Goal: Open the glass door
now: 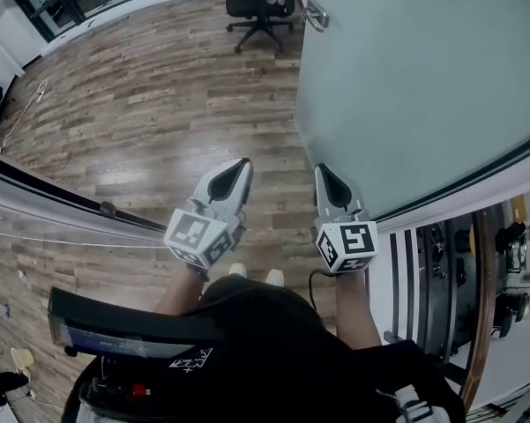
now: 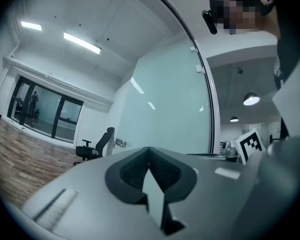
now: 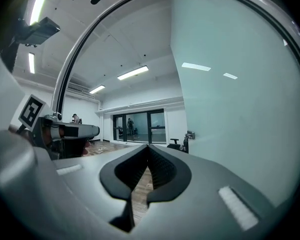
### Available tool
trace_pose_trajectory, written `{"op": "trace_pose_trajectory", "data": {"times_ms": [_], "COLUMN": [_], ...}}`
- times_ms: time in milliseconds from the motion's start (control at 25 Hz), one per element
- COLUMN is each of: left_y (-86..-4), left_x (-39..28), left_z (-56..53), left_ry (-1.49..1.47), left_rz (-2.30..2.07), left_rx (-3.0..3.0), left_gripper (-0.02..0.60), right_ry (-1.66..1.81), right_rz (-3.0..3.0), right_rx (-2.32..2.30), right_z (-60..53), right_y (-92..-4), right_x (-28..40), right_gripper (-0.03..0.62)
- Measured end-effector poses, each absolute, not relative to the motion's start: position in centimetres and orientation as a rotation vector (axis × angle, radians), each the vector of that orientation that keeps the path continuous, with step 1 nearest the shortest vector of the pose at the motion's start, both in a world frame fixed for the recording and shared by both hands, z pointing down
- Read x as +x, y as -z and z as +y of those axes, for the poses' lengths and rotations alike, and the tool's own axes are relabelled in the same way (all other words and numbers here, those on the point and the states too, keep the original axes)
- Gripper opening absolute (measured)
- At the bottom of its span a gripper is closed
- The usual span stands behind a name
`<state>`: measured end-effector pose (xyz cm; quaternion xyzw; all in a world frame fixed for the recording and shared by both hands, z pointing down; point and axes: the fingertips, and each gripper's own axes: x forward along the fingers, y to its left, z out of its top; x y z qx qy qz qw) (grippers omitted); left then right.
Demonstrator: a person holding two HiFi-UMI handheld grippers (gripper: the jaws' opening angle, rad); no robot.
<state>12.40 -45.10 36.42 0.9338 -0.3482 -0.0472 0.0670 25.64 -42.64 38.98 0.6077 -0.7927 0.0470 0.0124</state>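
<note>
Two grippers show, both pointing level and away from the person. The left gripper [image 1: 240, 166] has its jaws pressed together at the tips, with nothing between them; its own view shows the same [image 2: 150, 151]. The right gripper [image 1: 323, 174] is likewise closed on nothing [image 3: 149, 148]. Each carries one cube, two in all: the left cube [image 1: 197, 233] and the right cube [image 1: 347, 243]. The two grippers run side by side, apart from each other. From the left gripper view the right cube [image 2: 250, 145] shows at the right edge, and from the right gripper view the left cube [image 3: 31, 110] shows at the left.

There is one door [image 1: 423, 77], a frosted pane that fills the right of the head view. The right gripper lies just beside its near lower edge, with the pane on its right [image 3: 239, 84]; whether the gripper's side touches the glass cannot be told. The left gripper is farther off, with the door ahead and to its right [image 2: 169, 99]. The door bears one handle [image 1: 316, 16] on its far edge, well ahead of both grippers [image 3: 190, 135].

One chair [image 1: 260, 3] stands just past the handle. Two shoes [image 1: 238, 271] rest on the wood floor [image 1: 159, 104] below the grippers. Dark-framed windows [image 2: 45, 114] line the far wall.
</note>
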Motion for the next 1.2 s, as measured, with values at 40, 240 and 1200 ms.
{"op": "trace_pose_trajectory", "data": {"times_ms": [40,240,1200], "left_y": [-36.2,-35.3,-34.4], "left_x": [12.2,11.2,6.7], "left_z": [-44.9,-44.0,-43.1], "left_ry": [0.147,0.185,0.255], "left_rz": [-1.052,-1.046,-0.940], "left_rx": [2.821,2.840,2.871], "left_gripper": [0.000,0.000,0.000], "right_ry": [-0.137,-0.124,-0.052], "right_rz": [-2.475,-2.464,-2.357], "right_rx": [1.894,1.898,1.976], "right_z": [-42.5,-40.9,-38.9], "right_y": [-38.7,-37.8,-36.3], "right_x": [25.4,24.5,20.6], "right_gripper": [0.002,0.002,0.002]}}
